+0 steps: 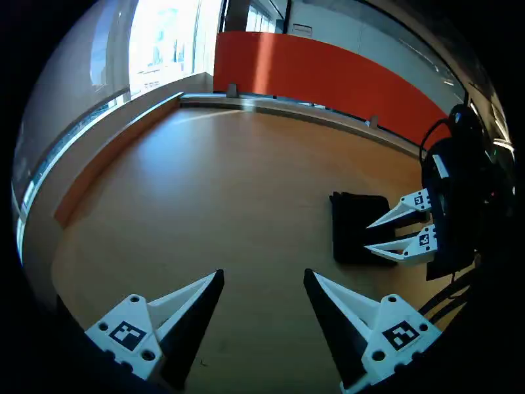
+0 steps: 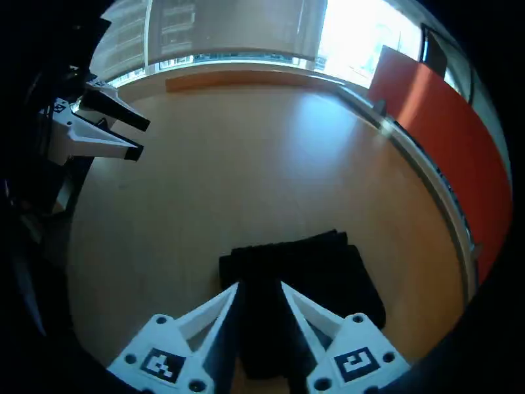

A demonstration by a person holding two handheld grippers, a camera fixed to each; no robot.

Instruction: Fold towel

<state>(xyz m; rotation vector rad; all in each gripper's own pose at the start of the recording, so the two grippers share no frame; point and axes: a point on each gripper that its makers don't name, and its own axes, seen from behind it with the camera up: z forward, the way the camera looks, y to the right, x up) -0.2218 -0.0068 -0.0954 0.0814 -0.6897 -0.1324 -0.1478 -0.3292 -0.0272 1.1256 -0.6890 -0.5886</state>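
While the folded black towel [image 2: 321, 269] lies on the wooden table [image 2: 262, 157], we see the right gripper [image 2: 259, 284] spread over its edge and the left gripper [image 1: 263, 273] spread, well apart from it.

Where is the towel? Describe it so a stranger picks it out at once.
Start at the broad wooden surface bordered by the orange wall panel. On it lies the towel, folded into a flat stack at the fingertips of the right hand-held gripper. Against the light brown wood and that white tool, it is the soft, all-black thing.
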